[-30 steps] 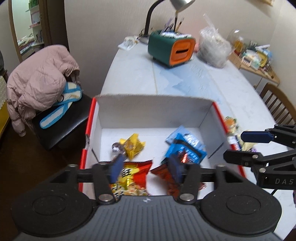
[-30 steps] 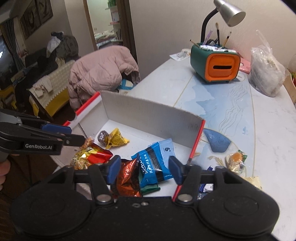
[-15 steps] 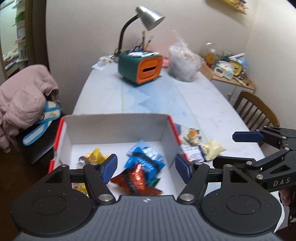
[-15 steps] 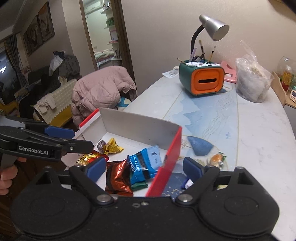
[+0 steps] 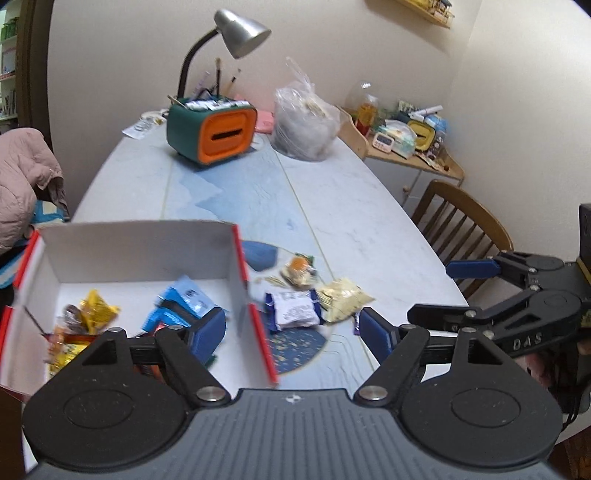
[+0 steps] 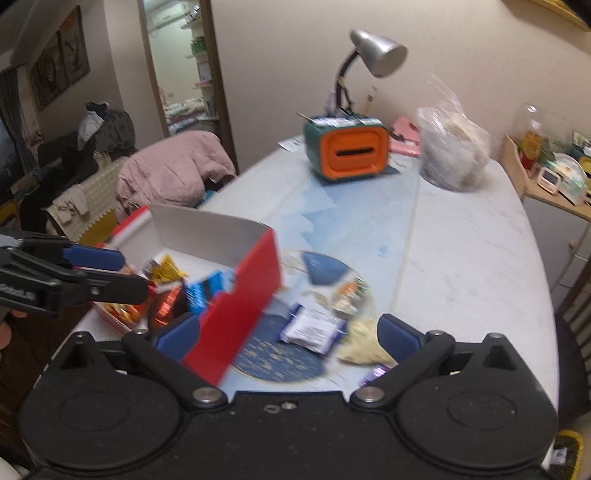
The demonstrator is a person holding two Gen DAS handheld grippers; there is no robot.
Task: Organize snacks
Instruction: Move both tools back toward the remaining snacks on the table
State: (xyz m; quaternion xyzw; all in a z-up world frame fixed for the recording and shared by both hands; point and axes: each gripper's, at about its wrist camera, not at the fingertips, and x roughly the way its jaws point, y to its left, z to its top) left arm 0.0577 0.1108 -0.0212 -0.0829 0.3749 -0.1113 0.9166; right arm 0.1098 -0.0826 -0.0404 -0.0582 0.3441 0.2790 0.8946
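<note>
A white box with red outer walls holds several snack packets, among them a yellow one and a blue one. Outside its right wall lie a white-and-blue packet, a pale yellow packet and an orange-and-green packet. My left gripper hovers over that wall, jaws opening, holding nothing. My right gripper hangs above the white-and-blue packet and the pale yellow one. Its jaws are opening wide and are empty.
At the table's far end stand a green-and-orange organizer, a desk lamp and a filled plastic bag. A wooden chair is at the right edge. A pink jacket lies over a chair on the left.
Both grippers have swung right, from over the box's inside toward the loose packets beside it. Both pairs of jaws have spread wider, the right most of all.
</note>
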